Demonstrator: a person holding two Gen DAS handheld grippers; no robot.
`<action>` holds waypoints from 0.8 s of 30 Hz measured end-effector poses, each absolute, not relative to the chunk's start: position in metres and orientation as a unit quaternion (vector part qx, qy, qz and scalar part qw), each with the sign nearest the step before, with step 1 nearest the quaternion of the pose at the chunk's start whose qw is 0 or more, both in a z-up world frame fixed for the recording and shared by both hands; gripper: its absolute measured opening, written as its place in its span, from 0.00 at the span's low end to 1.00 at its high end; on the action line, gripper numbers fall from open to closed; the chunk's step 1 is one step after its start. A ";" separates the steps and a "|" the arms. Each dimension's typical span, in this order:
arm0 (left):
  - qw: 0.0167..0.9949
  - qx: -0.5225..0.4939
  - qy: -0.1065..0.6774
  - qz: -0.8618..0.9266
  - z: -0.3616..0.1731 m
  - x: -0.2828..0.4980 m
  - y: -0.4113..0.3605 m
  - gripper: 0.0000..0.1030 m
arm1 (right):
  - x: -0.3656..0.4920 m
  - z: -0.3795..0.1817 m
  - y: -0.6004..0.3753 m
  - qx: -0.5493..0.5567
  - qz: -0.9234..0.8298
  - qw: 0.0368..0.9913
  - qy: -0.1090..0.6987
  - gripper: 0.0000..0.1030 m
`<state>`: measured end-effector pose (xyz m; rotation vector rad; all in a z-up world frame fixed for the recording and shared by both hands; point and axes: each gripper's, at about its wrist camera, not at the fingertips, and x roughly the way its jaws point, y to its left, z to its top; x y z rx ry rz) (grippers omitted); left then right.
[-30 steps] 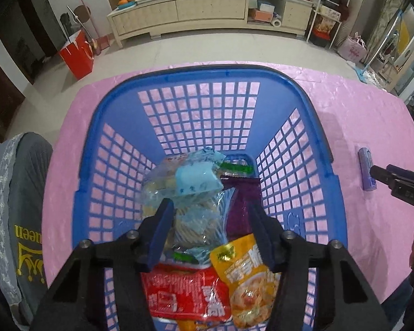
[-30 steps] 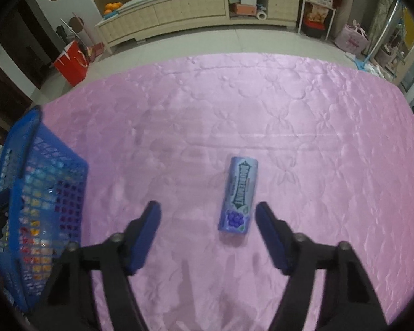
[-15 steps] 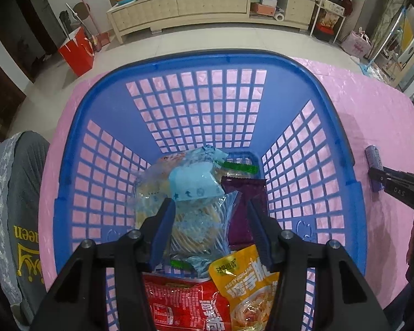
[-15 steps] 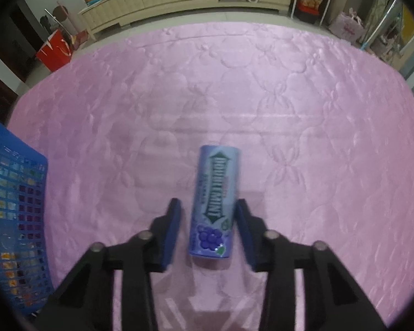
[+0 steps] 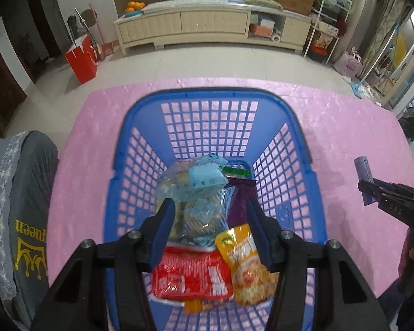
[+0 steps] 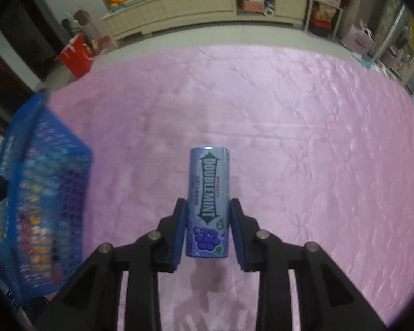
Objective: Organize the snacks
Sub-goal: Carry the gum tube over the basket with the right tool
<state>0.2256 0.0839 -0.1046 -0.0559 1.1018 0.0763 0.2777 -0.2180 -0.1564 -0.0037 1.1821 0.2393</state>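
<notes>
My right gripper [image 6: 207,212] is shut on a purple Doublemint gum can [image 6: 208,198] and holds it above the pink cloth; the can also shows in the left wrist view [image 5: 363,178], at the right. A blue plastic basket [image 5: 140,127] holds several snack packs: a clear bag of biscuits [image 5: 196,193], a red pack [image 5: 190,275] and a yellow pack [image 5: 245,262]. My left gripper [image 5: 211,220] is open and empty over the basket. In the right wrist view the basket [image 6: 38,193] is at the left.
A pink quilted cloth [image 6: 303,138] covers the table. A grey chair cover [image 5: 16,207] is at the left edge. Beyond the table stand a red bag [image 5: 81,58] and a long cream cabinet [image 5: 207,27].
My right gripper closed on the gum can and lifted it off the cloth. My left gripper pulled back, so the basket looks smaller and further away.
</notes>
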 end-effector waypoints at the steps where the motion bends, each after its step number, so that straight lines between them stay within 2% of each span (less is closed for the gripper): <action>1: 0.853 -0.026 0.520 0.035 -0.100 0.220 0.083 0.50 | 0.273 -0.149 -0.215 0.000 0.118 0.825 0.552 0.34; 15: 0.883 -0.027 0.468 0.024 -0.044 0.153 0.091 0.50 | 0.202 -0.066 -0.147 -0.027 0.202 0.842 0.500 0.34; 24: 0.888 -0.024 0.458 0.028 -0.037 0.138 0.101 0.51 | 0.181 -0.057 -0.091 -0.044 0.261 0.824 0.500 0.34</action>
